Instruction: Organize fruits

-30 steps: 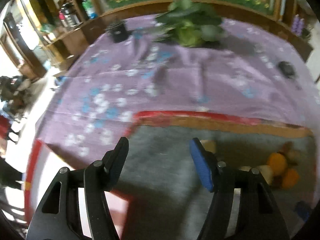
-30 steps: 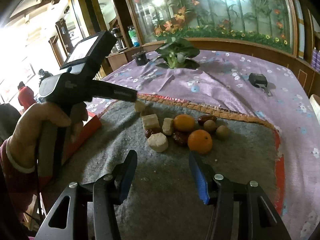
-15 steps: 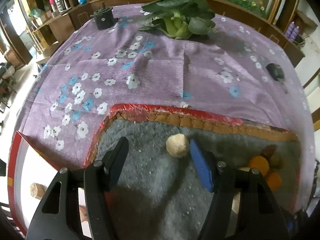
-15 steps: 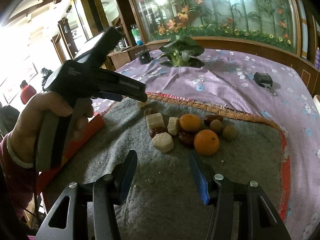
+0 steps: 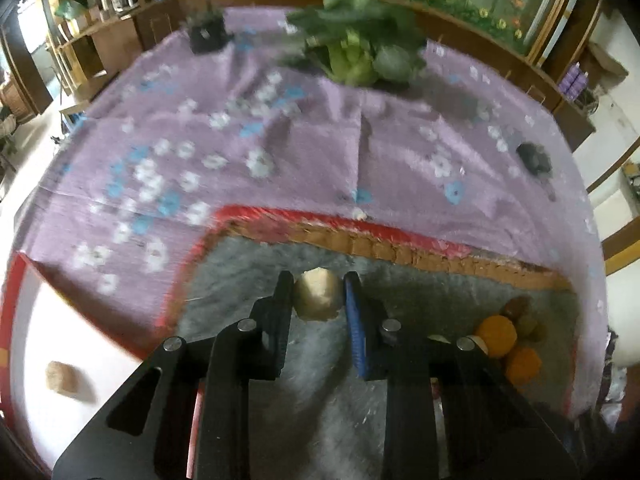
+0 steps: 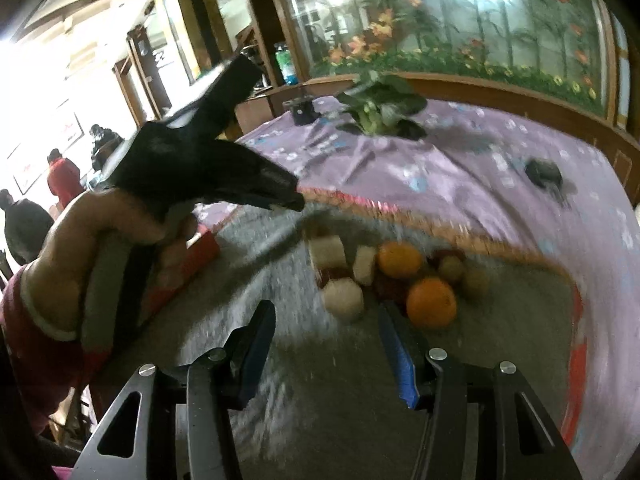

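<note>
- Left gripper (image 5: pixel 319 294) jaws just closed in, now pinching 1 pale rounded fruit piece (image 5: pixel 319 295) from either side, straight ahead at the tips.
- Piece sits over the grey mat (image 5: pixel 440 304) near its far left corner, just short of the red-and-orange border; lifted or resting, cannot tell.
- Roughly round, slightly taller than wide; no clear long axis or pointing direction.
- Right gripper (image 6: pixel 328 344) jaws spread, nothing between.
- Fruit pile (image 6: pixel 394 276) on the counter ahead of the right gripper, slightly to its right; nearest orange (image 6: pixel 431 303) just beyond the right jaw.
</note>
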A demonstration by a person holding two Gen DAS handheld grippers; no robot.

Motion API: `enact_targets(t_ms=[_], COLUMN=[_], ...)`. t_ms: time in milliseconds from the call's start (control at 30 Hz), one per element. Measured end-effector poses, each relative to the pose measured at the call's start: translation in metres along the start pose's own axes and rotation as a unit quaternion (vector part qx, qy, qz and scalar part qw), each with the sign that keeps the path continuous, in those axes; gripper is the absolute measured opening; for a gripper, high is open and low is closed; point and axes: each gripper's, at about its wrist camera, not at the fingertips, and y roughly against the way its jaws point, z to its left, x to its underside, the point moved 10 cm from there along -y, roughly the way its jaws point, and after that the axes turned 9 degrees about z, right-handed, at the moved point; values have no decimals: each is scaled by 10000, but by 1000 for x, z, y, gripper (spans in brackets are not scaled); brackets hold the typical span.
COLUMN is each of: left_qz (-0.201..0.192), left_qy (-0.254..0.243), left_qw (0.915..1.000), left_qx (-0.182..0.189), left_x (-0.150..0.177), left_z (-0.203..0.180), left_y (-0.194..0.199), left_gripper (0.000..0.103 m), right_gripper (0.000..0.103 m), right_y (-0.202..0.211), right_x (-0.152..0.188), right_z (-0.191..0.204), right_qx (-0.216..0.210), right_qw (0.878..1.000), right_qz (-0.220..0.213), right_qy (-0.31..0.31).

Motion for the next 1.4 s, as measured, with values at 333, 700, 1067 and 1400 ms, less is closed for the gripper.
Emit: enact_targets(t_ms=[333,700,1067,1400], left_qz=[-521,-612,-561,-645], left_qy=[68,424,766,811], left_qw=[9986,9971,9954,9935], left_qx=[5,-125,-136,-463], left_x=[21,51,104,134], left_z=[54,120,149,165], left_y=[62,76,87,85], left_gripper=[24,25,25,25], right_gripper=[50,25,25,25], right_y=[-81,-95,-29,-36], right_x=[-59,-63,-41,-24], right_z=[25,19,127,183], right_qx=[371,368,-808,-1086], right_qw=[9896,9877,9925,9892], right_qz=[926,1174,341,344], right_qy=[1037,967,847,926])
